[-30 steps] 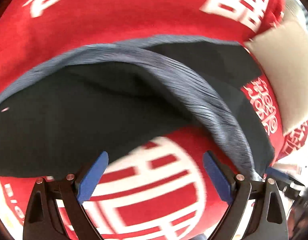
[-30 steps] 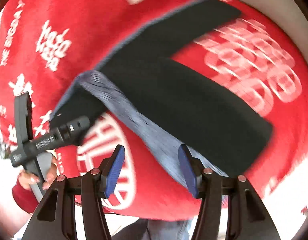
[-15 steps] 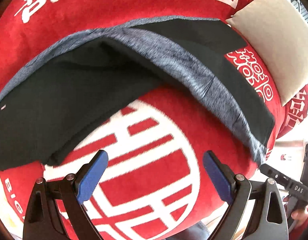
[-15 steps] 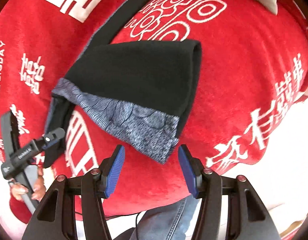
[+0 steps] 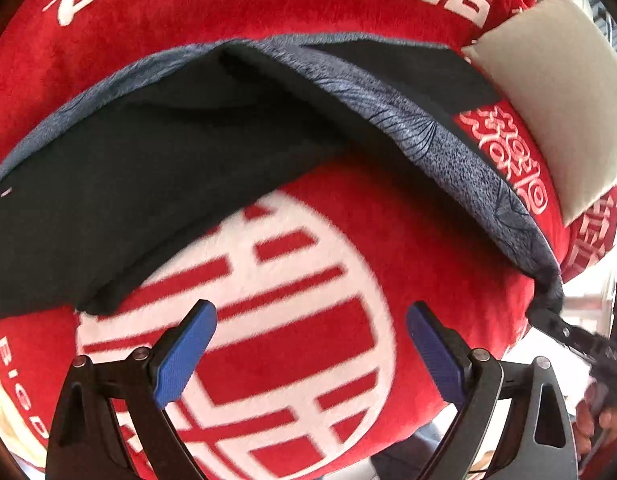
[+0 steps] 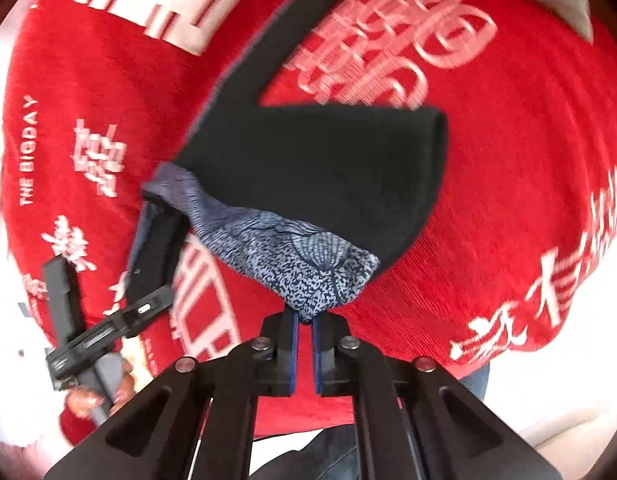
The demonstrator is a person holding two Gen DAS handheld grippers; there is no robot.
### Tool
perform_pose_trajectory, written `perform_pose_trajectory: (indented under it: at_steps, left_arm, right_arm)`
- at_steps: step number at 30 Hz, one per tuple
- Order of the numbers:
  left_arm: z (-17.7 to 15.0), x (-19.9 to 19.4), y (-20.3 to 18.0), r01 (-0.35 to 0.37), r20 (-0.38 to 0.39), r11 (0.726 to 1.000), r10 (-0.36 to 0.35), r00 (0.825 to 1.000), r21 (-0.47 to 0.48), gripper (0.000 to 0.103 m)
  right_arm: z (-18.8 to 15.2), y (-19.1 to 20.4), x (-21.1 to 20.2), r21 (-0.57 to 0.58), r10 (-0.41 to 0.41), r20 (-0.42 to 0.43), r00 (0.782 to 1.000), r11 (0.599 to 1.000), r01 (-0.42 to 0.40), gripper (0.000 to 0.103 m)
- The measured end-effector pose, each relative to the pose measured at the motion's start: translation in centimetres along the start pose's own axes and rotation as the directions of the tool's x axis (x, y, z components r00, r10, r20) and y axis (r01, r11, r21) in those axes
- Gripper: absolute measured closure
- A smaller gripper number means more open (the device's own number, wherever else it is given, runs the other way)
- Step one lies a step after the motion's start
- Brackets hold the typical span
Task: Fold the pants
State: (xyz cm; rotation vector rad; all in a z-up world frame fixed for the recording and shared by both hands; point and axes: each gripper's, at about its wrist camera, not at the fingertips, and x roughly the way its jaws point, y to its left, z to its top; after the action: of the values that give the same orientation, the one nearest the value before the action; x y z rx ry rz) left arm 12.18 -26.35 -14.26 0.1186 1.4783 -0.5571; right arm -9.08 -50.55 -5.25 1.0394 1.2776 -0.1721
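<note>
right gripper [image 6: 304, 322] clamps pants [image 6: 308, 184] | left gripper [image 5: 310, 350] spread, empty | blanket [image 6: 508, 184]: "THE BIGDAY"

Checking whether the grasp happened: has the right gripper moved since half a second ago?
Yes. The right gripper has advanced to the pants lying on the red blanket, and it is now shut on their patterned corner.
</note>
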Motion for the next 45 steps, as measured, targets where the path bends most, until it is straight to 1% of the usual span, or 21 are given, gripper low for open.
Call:
perform_pose_trajectory:
  at_steps: [2,4,7,10,11,12,13,14,18,22,25,28,31,34,35,37,40,42,44,45]
  left_arm:
    - [1.4,0.4,-0.5,0.031,0.007,0.999,-0.030,1.000,-0.027,0.007]
    - [3.1,1.2,-1.0,0.058,0.013,0.997,-0.057,0.998,-0.060,0.007]
    - [5.7,2.3,-2.0,0.059,0.006,0.993,-0.058,0.998,-0.100,0.007]
    - [8.2,2.4,-2.8,0.051,0.018,0.992,-0.049,0.999,-0.119,0.007]
    - [9.2,2.4,-3.0,0.047,0.026,0.991,-0.044,0.999,-0.127,0.007]
    - [10.0,2.4,-3.1,0.044,0.033,0.990,-0.040,0.999,-0.136,0.007]
    - [11.1,2.4,-3.2,0.042,0.041,0.988,-0.036,0.999,-0.150,0.007]
    - [11.7,2.4,-3.1,0.037,0.045,0.987,-0.030,0.999,-0.159,0.007]
    - [14.9,3.0,-3.3,-0.001,0.051,0.984,0.010,0.999,-0.180,0.007]
    - [17.2,3.2,-3.0,-0.033,0.061,0.976,0.047,0.997,-0.217,0.007]
    - [18.4,3.5,-2.5,-0.061,0.065,0.969,0.078,0.995,-0.240,0.007]
    - [19.1,4.1,-1.8,-0.086,0.056,0.959,0.104,0.993,-0.270,0.007]
    - [19.3,5.0,-1.3,-0.116,0.038,0.951,0.133,0.990,-0.287,0.007]
    - [19.3,6.4,-0.8,-0.133,0.015,0.939,0.145,0.989,-0.317,0.007]
    - [19.2,6.6,-0.6,-0.136,0.009,0.936,0.147,0.989,-0.325,0.007]
    - [18.9,6.9,-0.3,-0.145,0.000,0.932,0.153,0.988,-0.332,0.007]
    - [18.6,6.5,-0.4,-0.159,0.005,0.931,0.171,0.985,-0.329,0.007]
    - [18.6,6.1,-0.5,-0.183,0.018,0.931,0.198,0.980,-0.316,0.007]
    - [18.7,6.6,-0.4,-0.231,-0.005,0.925,0.240,0.971,-0.301,0.007]
    - [18.8,6.7,-0.1,-0.245,-0.022,0.920,0.251,0.968,-0.305,0.007]
  right_arm:
    - [1.2,0.7,-0.7,-0.022,0.022,-0.005,1.000,1.000,-0.023,0.098]
    - [3.1,1.5,-1.5,-0.054,0.045,-0.012,0.999,0.997,-0.046,0.098]
    - [6.1,2.5,-2.6,-0.088,0.071,-0.011,0.997,0.994,-0.072,0.098]
    - [10.9,3.9,-4.1,-0.140,0.096,0.001,0.995,0.986,-0.095,0.098]
    - [12.0,4.2,-4.4,-0.153,0.100,0.003,0.995,0.983,-0.098,0.098]
    - [14.1,4.6,-4.8,-0.175,0.102,0.009,0.995,0.980,-0.099,0.098]
    - [15.2,4.7,-5.0,-0.187,0.103,0.012,0.995,0.977,-0.099,0.098]
    - [17.4,5.2,-5.2,-0.212,0.103,0.017,0.995,0.972,-0.097,0.098]
    - [23.5,6.1,-4.6,-0.268,0.086,0.027,0.996,0.960,-0.076,0.099]
    - [28.3,7.0,-2.9,-0.303,0.064,0.017,0.998,0.951,-0.056,0.099]
    - [31.9,7.8,-0.8,-0.360,0.004,0.015,1.000,0.933,0.002,0.100]
    - [35.0,7.6,2.4,-0.389,-0.075,-0.016,0.997,0.919,0.063,0.100]
    - [36.7,6.5,5.3,-0.401,-0.132,-0.050,0.990,0.910,0.101,0.100]
    - [37.4,5.5,7.8,-0.407,-0.144,-0.112,0.983,0.909,0.087,0.098]
    - [37.4,5.0,8.9,-0.402,-0.153,-0.147,0.977,0.912,0.082,0.098]
    - [37.4,4.6,10.0,-0.404,-0.169,-0.172,0.970,0.911,0.087,0.098]
    - [37.6,5.2,10.1,-0.425,-0.190,-0.152,0.970,0.899,0.109,0.098]
    - [38.2,6.1,9.6,-0.442,-0.200,-0.097,0.975,0.886,0.138,0.098]
    - [39.0,6.0,10.1,-0.440,-0.236,-0.076,0.969,0.880,0.180,0.098]
    - [39.4,5.7,10.7,-0.422,-0.267,-0.103,0.958,0.884,0.201,0.096]
